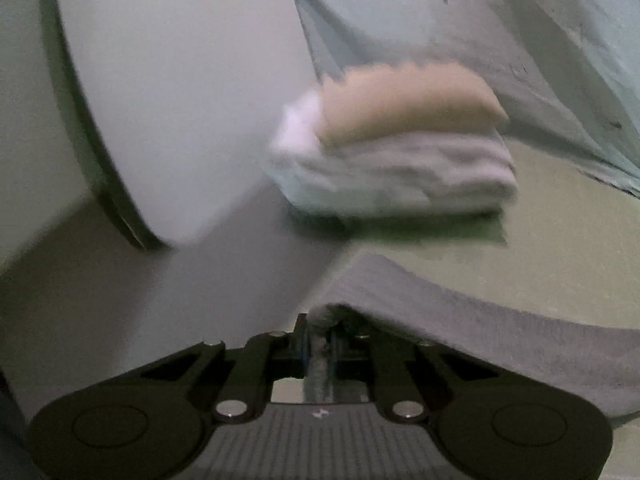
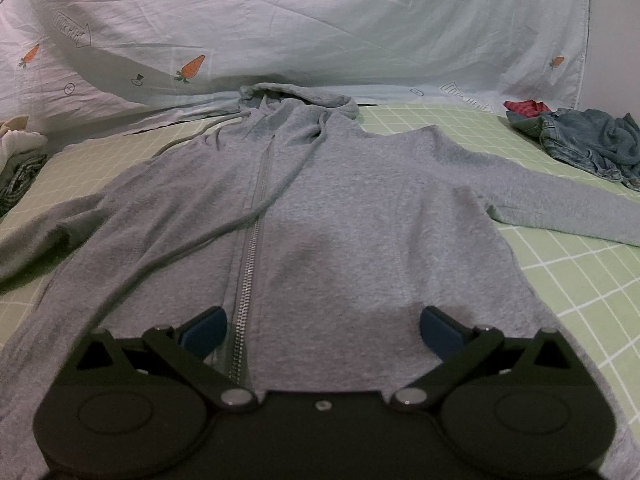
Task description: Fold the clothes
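Note:
A grey zip hoodie (image 2: 340,208) lies face up on the green checked sheet (image 2: 568,280), hood toward the far side, both sleeves spread out. My right gripper (image 2: 322,330) is open, its blue pads (image 2: 440,332) hovering over the hoodie's lower front by the zipper. My left gripper (image 1: 320,344) is shut on a grey sleeve end (image 1: 460,312) of the hoodie and holds it lifted above the sheet. The left wrist view is blurred.
A stack of folded clothes (image 1: 392,152), beige on top of white, sits ahead of the left gripper. Crumpled jeans (image 2: 592,144) lie at the far right and a heap of clothes (image 2: 20,152) at the far left. A carrot-print quilt (image 2: 280,28) is bunched along the back.

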Tool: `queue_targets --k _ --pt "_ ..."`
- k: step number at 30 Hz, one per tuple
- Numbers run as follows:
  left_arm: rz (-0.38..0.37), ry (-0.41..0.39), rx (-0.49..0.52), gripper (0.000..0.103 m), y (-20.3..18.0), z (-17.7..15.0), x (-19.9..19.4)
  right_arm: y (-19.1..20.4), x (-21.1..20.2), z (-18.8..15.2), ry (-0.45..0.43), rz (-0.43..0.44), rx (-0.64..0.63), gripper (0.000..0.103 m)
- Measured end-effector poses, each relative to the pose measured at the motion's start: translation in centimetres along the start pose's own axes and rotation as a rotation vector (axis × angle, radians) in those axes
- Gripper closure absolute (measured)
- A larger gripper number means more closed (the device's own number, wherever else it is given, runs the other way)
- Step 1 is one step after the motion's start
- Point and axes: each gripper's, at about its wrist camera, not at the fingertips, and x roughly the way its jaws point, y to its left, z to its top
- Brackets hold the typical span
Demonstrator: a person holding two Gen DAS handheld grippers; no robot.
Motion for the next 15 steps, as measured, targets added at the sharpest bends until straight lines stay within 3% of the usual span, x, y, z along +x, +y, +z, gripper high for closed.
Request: queue_targets --k 3,6,9,15 --pt "0.110 -0.132 0.055 0.093 1.0 1.2 -1.6 0.0 0.0 0.0 0.000 -0.001 0.000 0.000" --pt "0.164 -0.228 0.155 0.092 0.5 1.4 -2.7 0.0 0.0 0.0 0.000 0.000 -0.001 0.000" --pt "0.180 -0.201 0.233 0.092 -0.2 0.1 -2.3 -0.1 0.0 -0.1 0.000 0.001 -0.002 0.000" --pt "0.121 0.081 0.172 0.089 1.2 -3.8 0.2 -0.1 -0.1 -0.1 0.001 0.000 -0.002 0.000"
